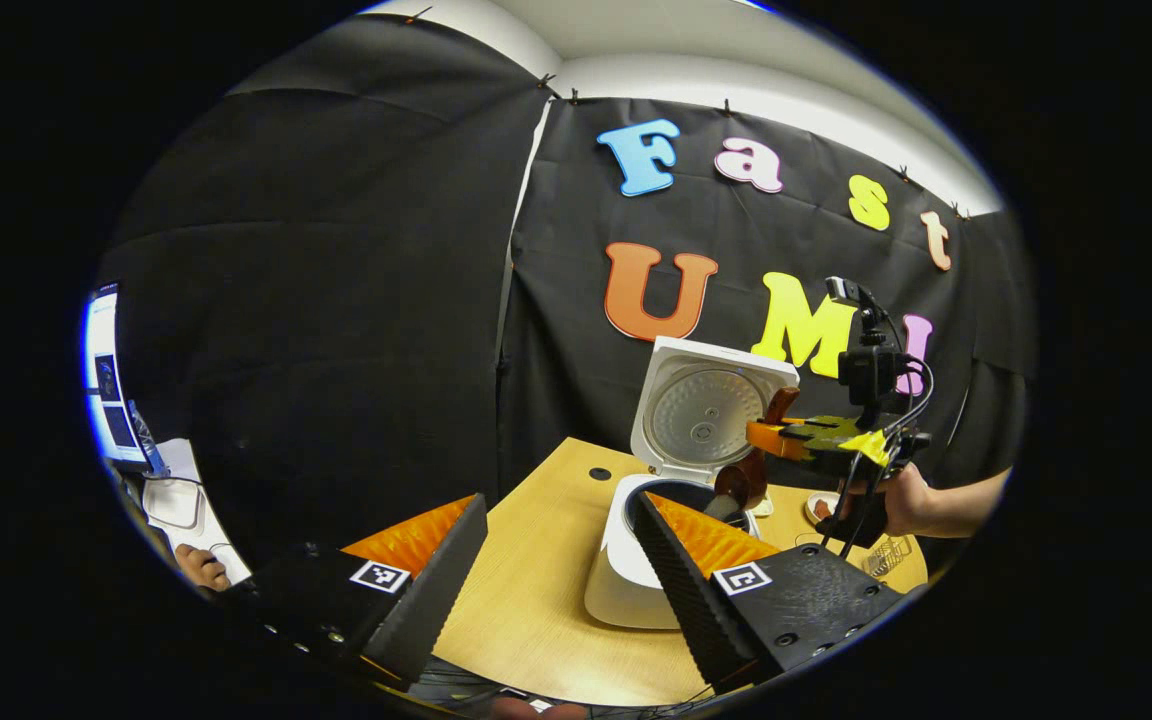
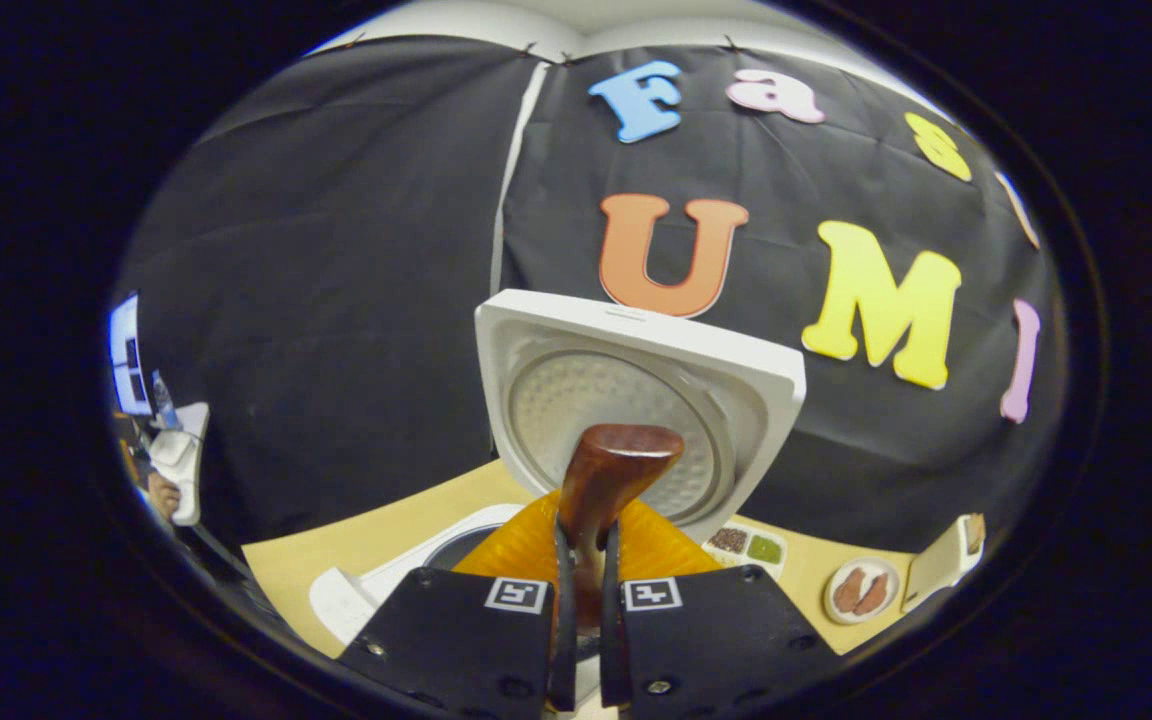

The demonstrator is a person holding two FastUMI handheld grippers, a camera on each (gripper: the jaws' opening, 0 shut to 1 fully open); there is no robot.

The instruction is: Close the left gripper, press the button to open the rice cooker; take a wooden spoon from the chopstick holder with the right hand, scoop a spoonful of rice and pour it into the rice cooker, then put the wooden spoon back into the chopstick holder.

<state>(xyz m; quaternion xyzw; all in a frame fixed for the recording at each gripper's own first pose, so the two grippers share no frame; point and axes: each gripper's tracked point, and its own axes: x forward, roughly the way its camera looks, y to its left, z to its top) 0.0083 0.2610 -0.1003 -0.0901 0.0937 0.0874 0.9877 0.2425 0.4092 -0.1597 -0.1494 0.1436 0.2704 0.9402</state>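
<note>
on the wooden tabletop stands one white rice cooker, its lid swung up and standing open behind the dark pot opening. in the right gripper view a small tray with green and brown fillings, one round plate with two reddish pieces on it and one pale box-like thing lie on the tabletop to the right of the cooker, well apart from it. in the left gripper view a wire holder sits at the right edge of the tabletop, too small to make out its contents. at the far left edge of that view there is a lit screen.

two claws in all. the left claw hovers in front of the cooker with its two fingers spread wide apart and nothing between them; the cooker's body shows through the gap and behind the right-hand finger.

the right claw is clamped on one wooden spoon, both fingers pressed against its shaft, the broad rounded end sticking up past the fingertips in front of the open lid. in the left gripper view that claw, held by a hand, sits above and to the right of the cooker, and the spoon hangs down from it so its lower end is at the rim of the pot opening. whether any rice is on the spoon cannot be told.
</note>
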